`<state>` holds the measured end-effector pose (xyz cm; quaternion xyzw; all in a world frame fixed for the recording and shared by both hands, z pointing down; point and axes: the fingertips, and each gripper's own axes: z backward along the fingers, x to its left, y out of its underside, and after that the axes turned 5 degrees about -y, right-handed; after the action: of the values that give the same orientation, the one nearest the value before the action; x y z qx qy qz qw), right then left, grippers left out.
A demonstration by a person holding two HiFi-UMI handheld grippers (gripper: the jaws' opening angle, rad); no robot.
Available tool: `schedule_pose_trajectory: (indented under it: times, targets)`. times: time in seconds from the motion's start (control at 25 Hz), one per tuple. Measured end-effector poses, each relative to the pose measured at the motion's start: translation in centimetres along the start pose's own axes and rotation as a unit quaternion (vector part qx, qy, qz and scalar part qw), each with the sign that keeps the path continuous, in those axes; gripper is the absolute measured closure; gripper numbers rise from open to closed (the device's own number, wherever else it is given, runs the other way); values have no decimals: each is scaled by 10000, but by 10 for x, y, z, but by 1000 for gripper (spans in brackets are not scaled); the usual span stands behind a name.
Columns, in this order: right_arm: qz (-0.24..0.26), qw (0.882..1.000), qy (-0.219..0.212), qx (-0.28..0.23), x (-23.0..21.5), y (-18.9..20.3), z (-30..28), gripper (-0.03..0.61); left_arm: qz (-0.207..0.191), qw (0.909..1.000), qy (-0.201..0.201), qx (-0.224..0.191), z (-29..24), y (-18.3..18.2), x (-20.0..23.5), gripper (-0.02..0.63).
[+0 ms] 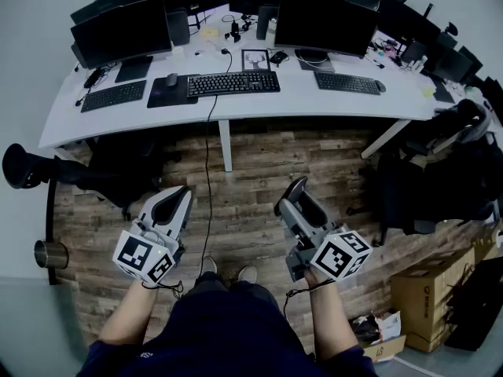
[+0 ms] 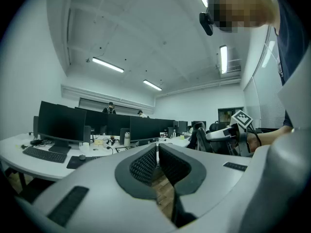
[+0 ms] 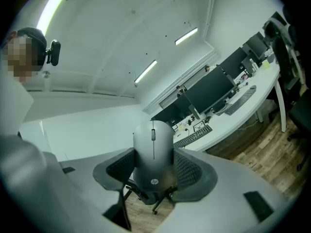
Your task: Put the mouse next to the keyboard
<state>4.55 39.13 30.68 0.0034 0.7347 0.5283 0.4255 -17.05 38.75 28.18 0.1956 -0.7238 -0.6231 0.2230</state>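
Observation:
My right gripper (image 3: 153, 168) is shut on a grey wireless mouse (image 3: 153, 147), which stands upright between its dark pads. In the head view that gripper (image 1: 292, 200) is held low over the wooden floor, well short of the desk, with the mouse (image 1: 297, 185) at its tip. A black keyboard (image 1: 233, 82) lies at the middle of the white desk (image 1: 259, 104), and it shows far off in the right gripper view as the keyboard (image 3: 193, 136). My left gripper (image 1: 179, 201) hangs beside the right one; its jaws (image 2: 158, 149) meet at the tips with nothing between them.
A second mouse (image 1: 171, 79) sits on a dark pad left of the middle keyboard. Two more keyboards (image 1: 114, 95) (image 1: 347, 82) and several monitors (image 1: 122, 31) line the desk. Office chairs (image 1: 440, 167) stand at both sides, cardboard boxes (image 1: 440, 289) at the lower right.

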Motion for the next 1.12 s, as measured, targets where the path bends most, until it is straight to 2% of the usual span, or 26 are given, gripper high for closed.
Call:
schedule_pose_trajectory:
  times: [0.48, 1.12]
  targets:
    - [226, 9997, 110, -19, 11, 3, -7, 322, -19, 9999, 103, -51, 5, -4, 5, 574]
    - [530, 9977, 414, 47, 3, 7, -2, 322, -81, 9999, 98, 20, 3, 0, -2, 574]
